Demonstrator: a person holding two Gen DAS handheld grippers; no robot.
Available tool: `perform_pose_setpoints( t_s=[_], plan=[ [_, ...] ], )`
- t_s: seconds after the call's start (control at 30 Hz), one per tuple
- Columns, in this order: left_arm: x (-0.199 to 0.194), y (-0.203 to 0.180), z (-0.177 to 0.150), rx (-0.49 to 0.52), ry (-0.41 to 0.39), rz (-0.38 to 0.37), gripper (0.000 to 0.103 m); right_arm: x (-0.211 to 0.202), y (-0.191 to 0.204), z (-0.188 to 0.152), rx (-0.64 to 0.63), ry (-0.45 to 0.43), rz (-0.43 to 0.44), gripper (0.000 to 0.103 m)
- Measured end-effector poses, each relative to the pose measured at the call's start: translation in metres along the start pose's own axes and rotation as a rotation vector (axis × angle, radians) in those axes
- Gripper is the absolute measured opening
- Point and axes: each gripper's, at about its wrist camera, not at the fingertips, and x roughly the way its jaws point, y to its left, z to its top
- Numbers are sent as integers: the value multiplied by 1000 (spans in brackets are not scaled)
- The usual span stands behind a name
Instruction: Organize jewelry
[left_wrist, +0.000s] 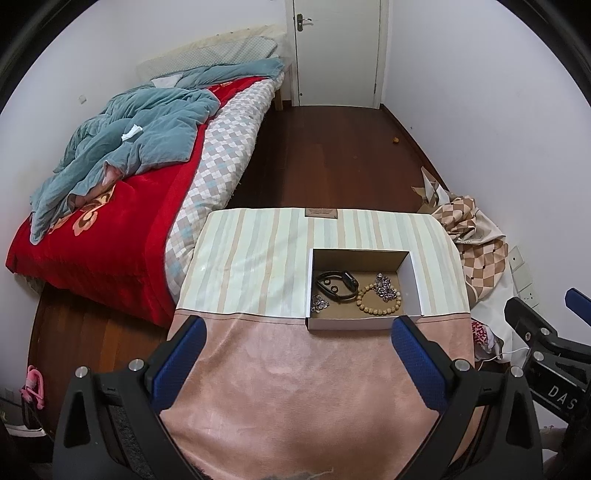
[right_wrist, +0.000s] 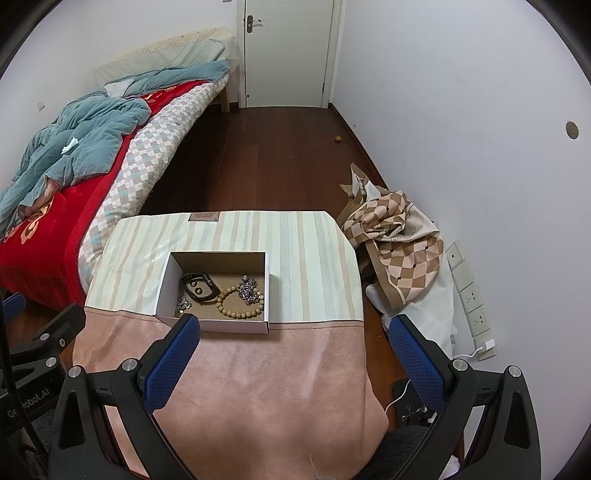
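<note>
Our left claw (left_wrist: 295, 350) and right claw (right_wrist: 293, 345) both spread wide and empty above the counter (left_wrist: 280, 369), white box (left_wrist: 364, 322) holding bead bracelet (left_wrist: 378, 300), black band (left_wrist: 338, 284), chains (left_wrist: 386, 286)

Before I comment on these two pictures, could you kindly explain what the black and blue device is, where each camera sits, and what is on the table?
There is no robot arm here. A person holds one hand-held tool in each hand, and each tool carries a wide-angle camera that looks forward along its two fingers, so each picture is that tool's own view.

The left view shows the left tongs at the bottom; the right view shows the right tongs. Both are wide open and hold nothing.

Ahead is a table covered by a cloth, pink near us and striped further off. On it stands an open box. Inside lie a black band, a bead bracelet, a tangle of silver chain and a smaller silver piece. Beyond are a bed, a wooden floor and a door.
</note>
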Motion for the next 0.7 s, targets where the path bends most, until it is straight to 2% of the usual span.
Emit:
perform_pose_setpoints(
  t_s=[0.7],
  plan=[
    [-2,-2,0,-3,-2,-6,102,-3,-2,1,-2,-3,-3,103]
  ],
)
